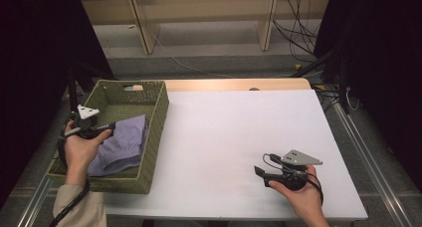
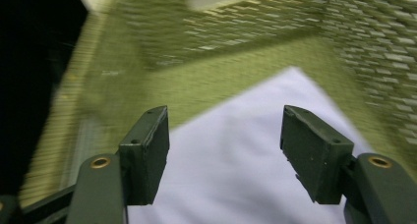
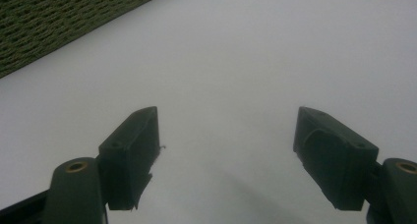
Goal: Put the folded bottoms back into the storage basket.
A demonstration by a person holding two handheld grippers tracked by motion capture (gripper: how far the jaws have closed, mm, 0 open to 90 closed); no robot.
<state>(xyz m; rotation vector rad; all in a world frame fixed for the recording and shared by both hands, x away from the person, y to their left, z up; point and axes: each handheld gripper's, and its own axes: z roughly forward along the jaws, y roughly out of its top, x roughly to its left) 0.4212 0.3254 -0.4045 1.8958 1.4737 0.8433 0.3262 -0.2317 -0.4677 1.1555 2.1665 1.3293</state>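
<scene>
Left tongs (image 2: 223,153) open above cloth (image 2: 236,184)

shelf legs (image 1: 144,28) | floor cables (image 1: 298,28) | tripod leg (image 1: 323,62)

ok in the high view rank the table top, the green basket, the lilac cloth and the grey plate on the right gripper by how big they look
1. table top
2. green basket
3. lilac cloth
4. grey plate on the right gripper

The plate sits higher, nearer the camera, yet looks smallest.
</scene>
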